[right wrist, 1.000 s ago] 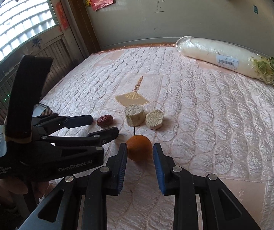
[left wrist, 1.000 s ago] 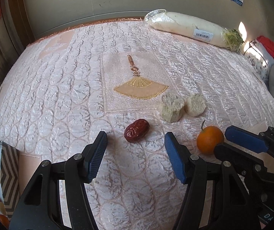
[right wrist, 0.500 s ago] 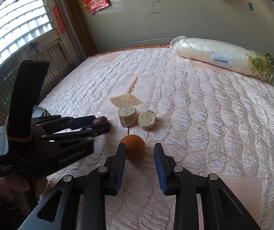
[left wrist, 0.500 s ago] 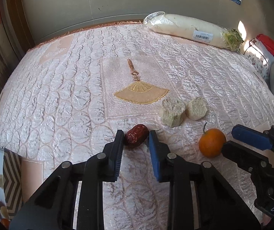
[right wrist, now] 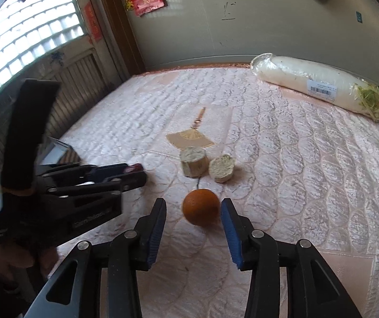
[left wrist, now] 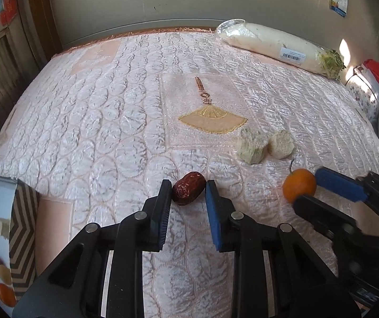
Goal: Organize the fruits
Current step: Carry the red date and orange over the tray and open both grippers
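step: picking fruit off bed [left wrist: 89, 122] | left tongs [left wrist: 188, 193] clamped on date [left wrist: 189, 191] | right tongs [right wrist: 193, 212] just widening, straddling orange [right wrist: 201, 210], loose | next: lift date, regrip orange

I see a wrinkled dark-red date [left wrist: 188, 188] lying on its side on the bed, a round orange [right wrist: 201, 210] with a thin stem to its right, well apart, both resting on the quilted cover
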The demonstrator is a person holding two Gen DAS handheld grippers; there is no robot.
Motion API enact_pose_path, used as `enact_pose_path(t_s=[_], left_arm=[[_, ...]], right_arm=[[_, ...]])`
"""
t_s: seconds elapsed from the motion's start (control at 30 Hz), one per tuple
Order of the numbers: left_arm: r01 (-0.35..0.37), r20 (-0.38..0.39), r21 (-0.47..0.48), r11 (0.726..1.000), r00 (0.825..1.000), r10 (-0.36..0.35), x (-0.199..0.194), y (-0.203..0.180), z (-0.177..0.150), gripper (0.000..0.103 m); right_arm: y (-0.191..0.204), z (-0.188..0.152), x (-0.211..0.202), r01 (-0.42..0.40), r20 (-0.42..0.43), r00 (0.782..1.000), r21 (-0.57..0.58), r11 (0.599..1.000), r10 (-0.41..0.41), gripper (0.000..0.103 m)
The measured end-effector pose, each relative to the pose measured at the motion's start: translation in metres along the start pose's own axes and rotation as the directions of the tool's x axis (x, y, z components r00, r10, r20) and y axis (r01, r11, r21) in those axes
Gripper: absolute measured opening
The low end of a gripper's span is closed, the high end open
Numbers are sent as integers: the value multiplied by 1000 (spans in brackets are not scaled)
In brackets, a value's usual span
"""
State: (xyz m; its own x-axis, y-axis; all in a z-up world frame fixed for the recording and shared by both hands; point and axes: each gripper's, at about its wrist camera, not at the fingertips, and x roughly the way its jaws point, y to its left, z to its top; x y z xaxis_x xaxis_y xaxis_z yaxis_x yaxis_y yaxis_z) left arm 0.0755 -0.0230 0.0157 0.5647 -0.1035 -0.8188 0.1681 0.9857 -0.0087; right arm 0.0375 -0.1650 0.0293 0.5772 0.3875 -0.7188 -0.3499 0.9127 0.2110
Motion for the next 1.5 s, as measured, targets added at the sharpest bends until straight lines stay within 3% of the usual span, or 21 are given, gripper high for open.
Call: enact_pose_path(t_s=[0.13,0.17,0.5,0.97,1.5], left_arm=[[-19,5,-18,1000,1000,19,-7,3,-5,25],[-22,5,-22,1000,1000,22,-9,4,-6,25],[-28,51,-70,997,998,31,-47,19,-21,25],[-94,94,-142,985,990,108,-99,72,-60,25],[-203,105,-284,937,965,241,-146,164,-105,25]], right_arm=[[2,1,18,36,-40,999,-15,999,-36,40],[2,-1,21,47,-46,998,-21,999,-48,33],[18,-7,-13,39,35,999,4,999,-40,31],[108,-15,-27,-65,42,997,-101,993,69,31],[201,-15,-10,-177,-7,984,-241,954,181,31]])
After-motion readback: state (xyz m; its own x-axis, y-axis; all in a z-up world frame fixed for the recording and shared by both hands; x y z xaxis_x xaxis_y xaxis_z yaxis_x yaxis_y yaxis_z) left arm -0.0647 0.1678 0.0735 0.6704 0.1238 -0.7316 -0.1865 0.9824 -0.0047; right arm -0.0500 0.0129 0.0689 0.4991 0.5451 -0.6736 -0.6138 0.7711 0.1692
